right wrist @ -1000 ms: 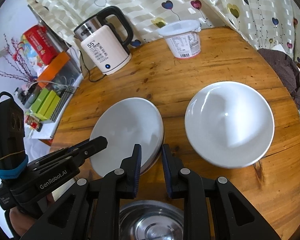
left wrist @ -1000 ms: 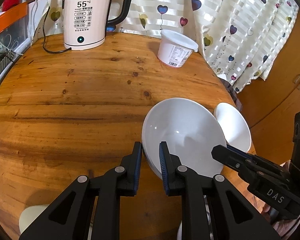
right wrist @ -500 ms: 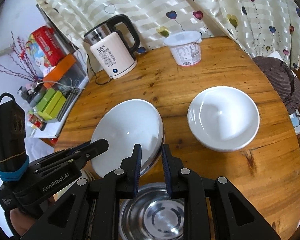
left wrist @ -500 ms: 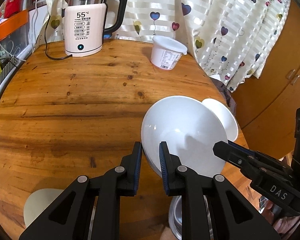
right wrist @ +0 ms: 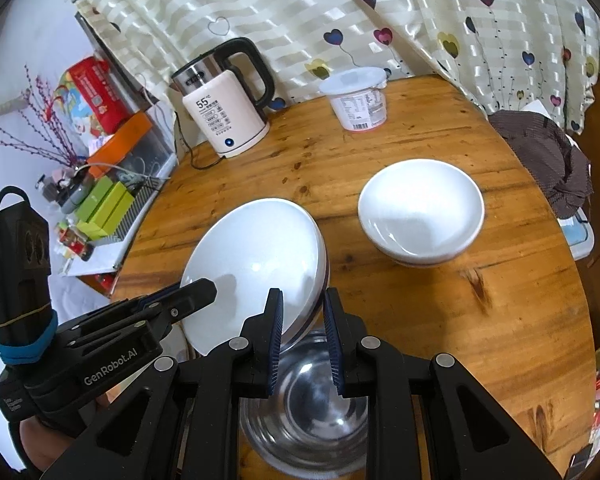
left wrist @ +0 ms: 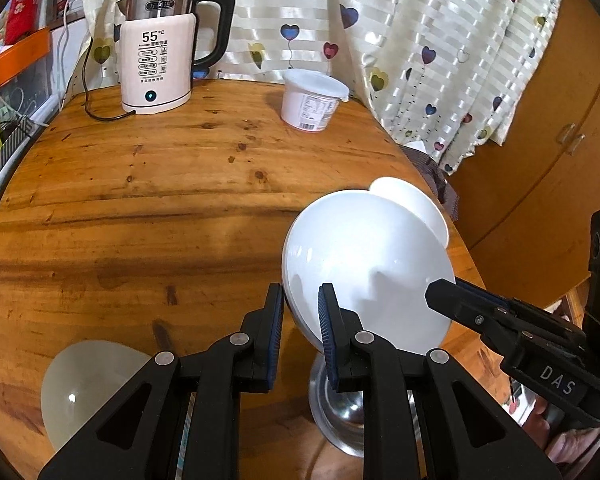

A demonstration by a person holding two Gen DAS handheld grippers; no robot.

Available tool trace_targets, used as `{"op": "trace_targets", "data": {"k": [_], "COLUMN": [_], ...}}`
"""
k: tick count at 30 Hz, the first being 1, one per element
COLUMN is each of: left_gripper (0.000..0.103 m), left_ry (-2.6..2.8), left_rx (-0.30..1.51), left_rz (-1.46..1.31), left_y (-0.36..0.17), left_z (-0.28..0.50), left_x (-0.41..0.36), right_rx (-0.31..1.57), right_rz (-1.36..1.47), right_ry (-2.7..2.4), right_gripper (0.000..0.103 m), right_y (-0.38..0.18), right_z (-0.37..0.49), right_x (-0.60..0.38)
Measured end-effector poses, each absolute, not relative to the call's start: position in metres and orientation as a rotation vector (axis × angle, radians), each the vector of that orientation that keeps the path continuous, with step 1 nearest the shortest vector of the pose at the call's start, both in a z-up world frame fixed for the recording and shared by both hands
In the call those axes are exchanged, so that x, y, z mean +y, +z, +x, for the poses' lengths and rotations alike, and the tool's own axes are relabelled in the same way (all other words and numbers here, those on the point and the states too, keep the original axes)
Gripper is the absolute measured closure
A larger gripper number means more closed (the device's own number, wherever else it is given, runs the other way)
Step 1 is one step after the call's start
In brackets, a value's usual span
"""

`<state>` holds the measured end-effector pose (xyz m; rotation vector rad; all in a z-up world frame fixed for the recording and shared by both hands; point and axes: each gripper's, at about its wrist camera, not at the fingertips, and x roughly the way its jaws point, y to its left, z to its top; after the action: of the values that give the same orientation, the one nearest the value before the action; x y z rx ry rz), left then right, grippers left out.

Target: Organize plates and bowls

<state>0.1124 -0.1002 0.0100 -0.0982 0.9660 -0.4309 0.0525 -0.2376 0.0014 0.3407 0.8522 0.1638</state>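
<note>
Above the near edge of the round wooden tabletop [left wrist: 180, 200], a large white bowl [left wrist: 364, 272] is held tilted in the air by both grippers. The left gripper [left wrist: 300, 312] is clenched on the rim at about 8 o'clock of the bowl as its own camera sees it. The right gripper [right wrist: 302, 320] is clenched on the opposite rim, at about 5 o'clock in the right wrist view. Each gripper holds only a thin edge of rim between its pads.

A steel bowl [right wrist: 304, 412] sits directly below the held bowl, at 6 o'clock on the tabletop. A second white bowl [right wrist: 420, 212] rests at 2 o'clock in the right wrist view, and appears to sit in another bowl. A pale plate [left wrist: 88, 388] lies at 7 o'clock in the left wrist view. A kettle [left wrist: 160, 52] and a lidded tub [left wrist: 312, 100] stand at the far edge.

Hazards, judged from this position:
- Rim slip. The glazed rim is smooth and the bowl is tilted; any unequal motion between the two hands could twist it out of one grip.
- Impact. A released bowl would probably strike the steel bowl below, or go over the near edge.
- Collision. A low carry toward 2 o'clock could clip the resting white bowl.
</note>
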Motion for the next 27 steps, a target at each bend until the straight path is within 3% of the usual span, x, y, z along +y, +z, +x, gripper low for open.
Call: {"op": "trace_targets", "data": {"k": [27], "left_gripper": [0.084], "left_ry": [-0.475], "left_rx": [1.015], "left_rz": [-0.049], "left_y": [-0.004], "left_z": [0.060], "left_x": [-0.119], "right_rx": [0.898], "right_rz": [0.389], "right_ry": [0.127], "right_gripper": [0.083], "right_y": [-0.019], "right_z": [-0.005], "right_x": [-0.252]}}
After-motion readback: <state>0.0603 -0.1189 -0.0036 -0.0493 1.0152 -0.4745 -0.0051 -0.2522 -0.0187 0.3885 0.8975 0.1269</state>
